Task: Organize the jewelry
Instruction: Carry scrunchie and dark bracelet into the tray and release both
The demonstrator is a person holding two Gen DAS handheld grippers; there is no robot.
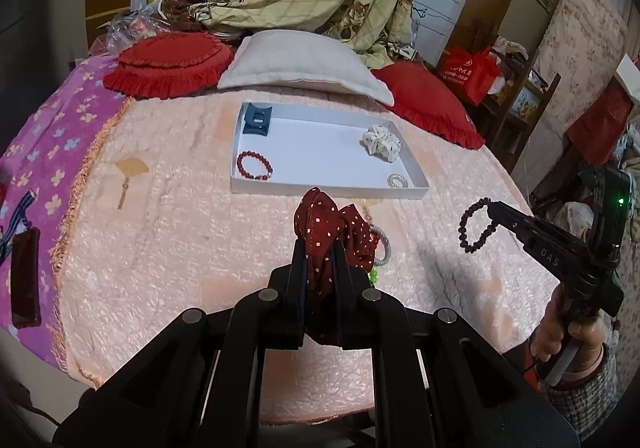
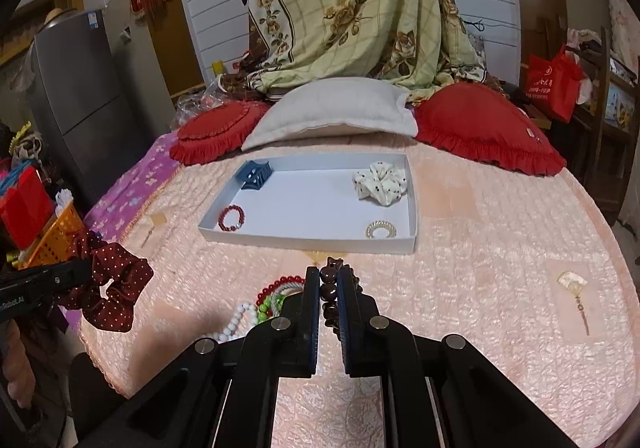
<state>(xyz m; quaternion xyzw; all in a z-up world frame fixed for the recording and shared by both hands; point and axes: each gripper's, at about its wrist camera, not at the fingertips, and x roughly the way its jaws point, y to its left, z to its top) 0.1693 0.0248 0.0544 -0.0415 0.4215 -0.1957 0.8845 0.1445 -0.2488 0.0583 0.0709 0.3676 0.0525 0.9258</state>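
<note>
Left gripper (image 1: 320,248) clamps a dark-red polka-dot fabric scrunchie (image 1: 332,224), right gripper (image 2: 329,276), marked "DAS", clamps a dark brown bead bracelet (image 1: 478,224), both near the shallow white cardboard tray (image 2: 304,241); loose bead bracelets (image 2: 264,300) lie between.

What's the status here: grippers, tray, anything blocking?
Left gripper shut on red polka-dot scrunchie. Right gripper shut on dark bead bracelet. White tray holds four pieces, middle bare. Path ahead unobstructed; loose bracelets on bedspread.
</note>
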